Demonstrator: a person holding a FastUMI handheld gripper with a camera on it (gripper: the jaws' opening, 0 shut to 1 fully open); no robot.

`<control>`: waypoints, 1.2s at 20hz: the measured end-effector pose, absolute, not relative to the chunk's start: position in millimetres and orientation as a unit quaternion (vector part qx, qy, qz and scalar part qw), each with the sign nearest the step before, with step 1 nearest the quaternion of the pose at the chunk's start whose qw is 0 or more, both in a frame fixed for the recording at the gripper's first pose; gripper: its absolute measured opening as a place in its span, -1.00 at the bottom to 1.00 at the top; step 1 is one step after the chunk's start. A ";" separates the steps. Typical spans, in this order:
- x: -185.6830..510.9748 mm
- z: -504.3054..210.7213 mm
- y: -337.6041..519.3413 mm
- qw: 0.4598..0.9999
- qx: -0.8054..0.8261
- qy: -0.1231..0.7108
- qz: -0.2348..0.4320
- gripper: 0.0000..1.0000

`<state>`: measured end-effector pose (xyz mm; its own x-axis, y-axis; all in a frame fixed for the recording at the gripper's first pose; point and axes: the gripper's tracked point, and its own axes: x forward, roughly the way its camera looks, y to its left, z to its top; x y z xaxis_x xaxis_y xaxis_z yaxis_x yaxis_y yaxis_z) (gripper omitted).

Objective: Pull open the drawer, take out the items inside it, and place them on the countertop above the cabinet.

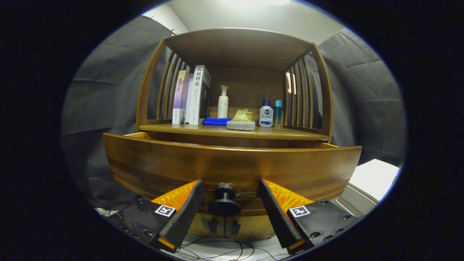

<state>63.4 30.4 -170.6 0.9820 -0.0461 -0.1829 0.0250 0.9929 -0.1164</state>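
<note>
Gripper (230, 188): fingers apart, flanking knob (224, 203), neither pressing it | drawer (232, 166): front stands forward of cabinet, partly open, contents hidden | countertop (232, 131): carries books, bottles, cloth | progress: opening underway; removal and placing judged outstanding.

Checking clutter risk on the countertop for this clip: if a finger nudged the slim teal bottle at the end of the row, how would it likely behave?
The teal bottle is tall and narrow, so it would probably tip rather than slide. Being cylindrical, it may then roll. It stands close beside the white-and-blue bottle, which it might knock. The gripper is open, fingers flanking the drawer knob.
</note>
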 end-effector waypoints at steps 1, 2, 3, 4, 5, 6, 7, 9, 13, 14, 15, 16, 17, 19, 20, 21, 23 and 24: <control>67.6 -171.0 30.7 0.994 -0.054 0.094 -0.018 0.96; 73.0 -171.1 31.0 0.994 -0.051 0.095 -0.019 0.97; 79.4 -171.5 31.1 0.994 -0.047 0.096 -0.019 0.97; 85.8 -171.1 31.3 0.994 -0.043 0.098 -0.020 0.97; 91.8 -171.1 31.4 0.994 -0.040 0.100 -0.021 0.97; 98.0 -172.3 31.5 0.994 -0.039 0.101 -0.021 0.97; 104.8 -172.4 31.3 0.994 -0.038 0.103 -0.022 0.97; 116.2 -172.9 31.1 0.994 -0.036 0.105 -0.023 0.97; 132.3 -175.5 33.6 0.994 -0.037 0.100 -0.024 0.97; 136.2 -176.4 33.9 0.994 -0.037 0.098 -0.024 0.97; 140.3 -176.6 34.1 0.994 -0.038 0.097 -0.026 0.97; 143.5 -177.5 34.3 0.994 -0.036 0.098 -0.026 0.97; 147.7 -177.5 34.8 0.994 -0.032 0.098 -0.026 0.96; 154.6 -178.0 34.5 0.994 -0.029 0.100 -0.026 0.96; 158.5 -178.7 33.9 0.994 -0.029 0.101 -0.026 0.96; 162.4 -178.4 33.7 0.994 -0.029 0.101 -0.026 0.96; 167.3 -179.2 34.4 0.994 -0.024 0.103 -0.028 0.96; 170.0 -179.0 34.4 0.994 -0.027 0.101 -0.031 0.96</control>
